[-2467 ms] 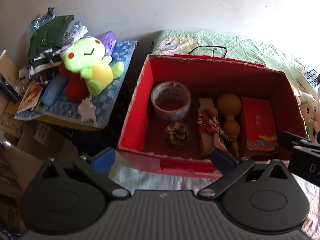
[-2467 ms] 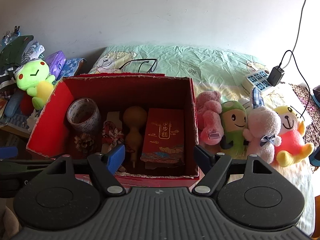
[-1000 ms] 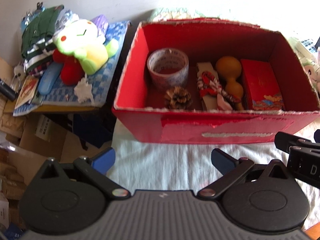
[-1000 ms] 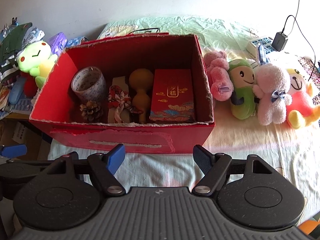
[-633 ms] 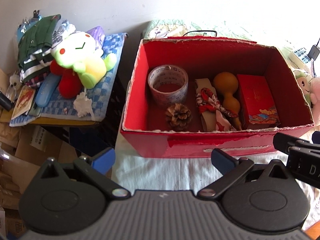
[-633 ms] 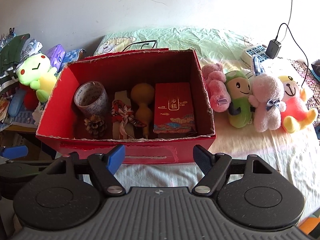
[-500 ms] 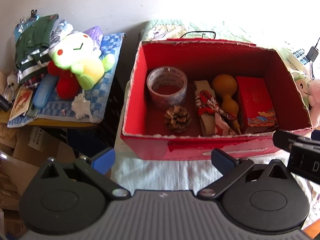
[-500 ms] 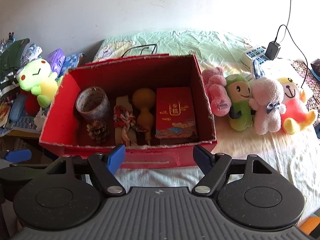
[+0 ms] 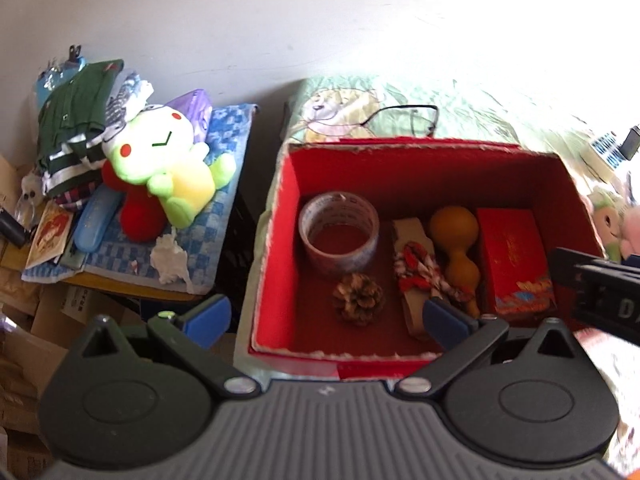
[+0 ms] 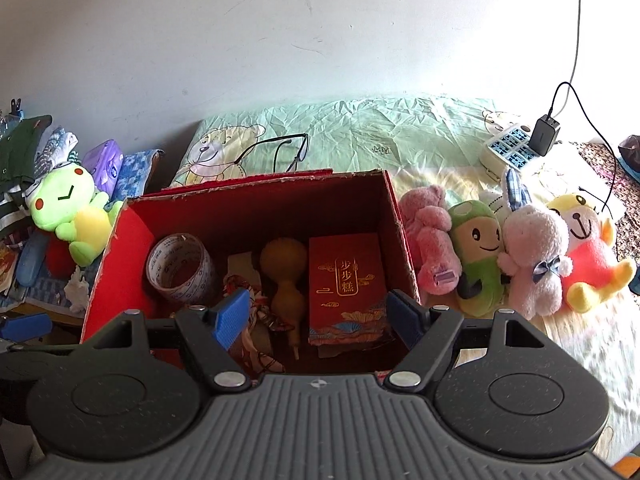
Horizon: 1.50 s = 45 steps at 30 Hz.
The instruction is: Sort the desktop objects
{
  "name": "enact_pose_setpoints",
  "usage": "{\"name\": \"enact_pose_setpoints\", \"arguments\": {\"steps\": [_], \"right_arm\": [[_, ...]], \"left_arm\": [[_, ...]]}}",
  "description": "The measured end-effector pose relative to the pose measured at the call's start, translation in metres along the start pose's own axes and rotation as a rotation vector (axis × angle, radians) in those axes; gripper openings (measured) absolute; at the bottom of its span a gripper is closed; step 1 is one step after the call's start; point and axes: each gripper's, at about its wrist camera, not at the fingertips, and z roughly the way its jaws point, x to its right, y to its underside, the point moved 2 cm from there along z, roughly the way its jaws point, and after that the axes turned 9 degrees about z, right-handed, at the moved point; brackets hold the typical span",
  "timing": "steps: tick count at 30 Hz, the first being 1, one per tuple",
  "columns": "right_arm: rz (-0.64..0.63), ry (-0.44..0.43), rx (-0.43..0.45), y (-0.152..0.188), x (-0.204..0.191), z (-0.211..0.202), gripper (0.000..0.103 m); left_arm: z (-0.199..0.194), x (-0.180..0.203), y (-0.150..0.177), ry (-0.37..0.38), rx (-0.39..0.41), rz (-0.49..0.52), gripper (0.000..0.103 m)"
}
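Observation:
A red cardboard box [image 9: 276, 240] stands open on the bed; it also shows in the right wrist view [image 10: 120, 232]. Inside lie a tape roll [image 9: 338, 232], a pine cone [image 9: 358, 298], a patterned cloth strip [image 9: 416, 274], an orange gourd [image 9: 456, 240] and a red gift box [image 9: 512, 256]. The same tape roll [image 10: 180, 268], gourd [image 10: 284, 276] and gift box [image 10: 348, 280] show in the right wrist view. My left gripper [image 9: 326, 316] is open and empty over the box's near left edge. My right gripper [image 10: 320, 314] is open and empty over the box's near edge.
Several plush toys lie right of the box: pink [image 10: 430, 240], green [image 10: 478, 252], white [image 10: 534, 256], yellow-red [image 10: 588, 252]. A green frog plush [image 9: 168, 168] sits on a blue checked cloth [image 9: 228, 168] at left. Glasses [image 10: 286, 148] and a power strip [image 10: 512, 148] lie on the bedsheet.
Both grippers have moved forward and up over the box, so its front wall has dropped out of sight. Nothing in the box has moved. Both grippers stay open.

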Motion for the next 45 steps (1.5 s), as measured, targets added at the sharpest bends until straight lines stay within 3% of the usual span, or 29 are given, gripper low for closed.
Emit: {"name": "enact_pose_setpoints", "arguments": {"steps": [15,21,24,29,45], "right_arm": [[0.006,0.0,-0.022,-0.038,-0.004,0.042,0.077],[0.011,-0.008,-0.066,-0.035,-0.003,0.053,0.072],[0.006,0.016,-0.045,-0.034,0.0,0.051,0.072],[0.013,0.029,-0.03,-0.03,0.005,0.051,0.072],[0.036,0.053,-0.122,-0.011,0.013,0.071,0.072]], "left_arm": [[0.03,-0.004,-0.046,-0.041,0.013,0.025,0.102],[0.042,-0.006,-0.041,-0.008,-0.024,-0.002,0.102],[0.046,-0.005,-0.037,0.01,-0.04,-0.012,0.102],[0.05,0.004,-0.033,0.029,-0.051,0.017,0.102],[0.069,0.018,-0.02,0.076,-0.117,0.047,0.102]]}}
